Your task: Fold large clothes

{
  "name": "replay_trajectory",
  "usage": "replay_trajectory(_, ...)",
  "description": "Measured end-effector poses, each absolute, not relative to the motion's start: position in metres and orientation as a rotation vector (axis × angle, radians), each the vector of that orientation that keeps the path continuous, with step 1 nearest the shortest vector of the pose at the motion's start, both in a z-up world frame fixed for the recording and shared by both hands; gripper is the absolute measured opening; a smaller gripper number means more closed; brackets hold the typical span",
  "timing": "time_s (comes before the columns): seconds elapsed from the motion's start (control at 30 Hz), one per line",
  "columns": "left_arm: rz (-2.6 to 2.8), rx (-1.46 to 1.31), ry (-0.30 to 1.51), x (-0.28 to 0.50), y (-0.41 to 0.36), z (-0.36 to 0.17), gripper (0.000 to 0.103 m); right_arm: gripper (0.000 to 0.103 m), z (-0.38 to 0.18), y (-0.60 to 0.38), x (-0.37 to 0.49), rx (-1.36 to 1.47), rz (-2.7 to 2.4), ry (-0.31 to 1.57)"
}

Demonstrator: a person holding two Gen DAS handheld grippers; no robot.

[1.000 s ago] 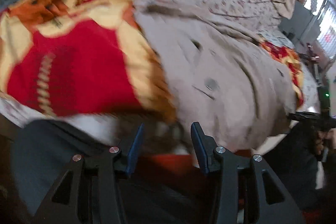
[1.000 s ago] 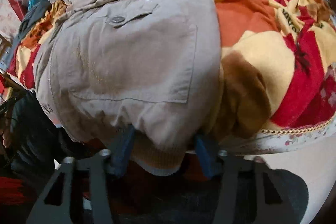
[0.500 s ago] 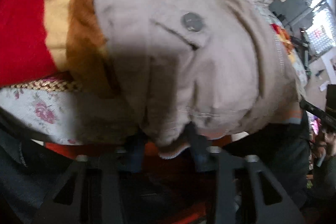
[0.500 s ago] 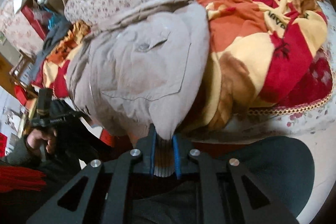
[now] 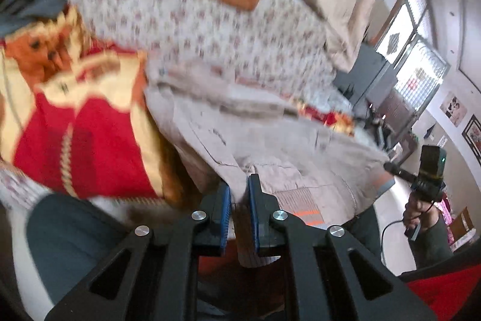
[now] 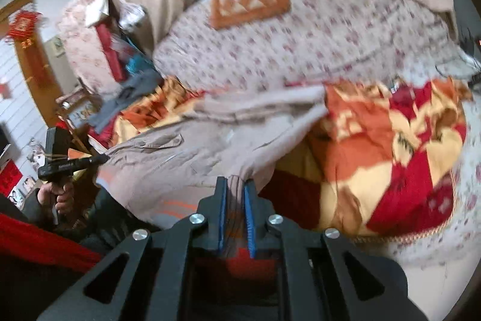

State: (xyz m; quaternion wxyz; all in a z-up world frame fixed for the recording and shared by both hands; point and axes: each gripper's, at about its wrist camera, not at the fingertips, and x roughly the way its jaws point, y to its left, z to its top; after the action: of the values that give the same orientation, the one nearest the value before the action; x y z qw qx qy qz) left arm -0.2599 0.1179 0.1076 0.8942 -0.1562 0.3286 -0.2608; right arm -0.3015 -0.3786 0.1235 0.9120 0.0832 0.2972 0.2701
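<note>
On the bed, over the red-and-yellow blanket (image 6: 390, 146) and floral sheet (image 5: 210, 29), lies our beige jacket (image 5: 270, 140). Left gripper (image 5: 239, 200) and right gripper (image 6: 234, 194) are each clenched on its ribbed hem. We judge the cloth soft, floppy and fairly heavy, so the hem corners are the sound hold. Compared with half a second ago, the hem is lifted clear of the bed edge, and the left fingers, then blurred around it, have closed
</note>
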Motion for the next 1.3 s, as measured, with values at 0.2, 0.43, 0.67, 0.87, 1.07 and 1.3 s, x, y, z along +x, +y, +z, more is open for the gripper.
replay_trajectory(0.2,-0.549,-0.297,0.604,-0.254,0.133,0.150,0.004,0.010,0.160,-0.368,-0.319,0.137,0.588,0.518)
replay_trajectory(0.43,-0.491,-0.210,0.576,-0.177,0.111,0.184,0.004,0.010,0.192,-0.370,-0.258,0.146,0.442,0.492)
replay_trajectory(0.67,-0.433,-0.102,0.551,-0.067,0.090,0.208,0.005,0.011,0.215,-0.352,-0.134,0.144,0.260,0.487)
replay_trajectory(0.87,-0.358,-0.096,0.643,0.031,0.085,0.172,0.005,0.011,0.187,-0.338,-0.027,0.206,0.142,0.521)
replay_trajectory(1.07,-0.212,-0.182,0.772,0.106,0.090,0.081,0.010,0.013,0.093,-0.341,0.055,0.335,0.067,0.645)
replay_trajectory(1.3,-0.058,-0.130,0.785,0.139,0.090,0.034,0.038,0.036,0.018,-0.354,0.094,0.470,0.080,0.694)
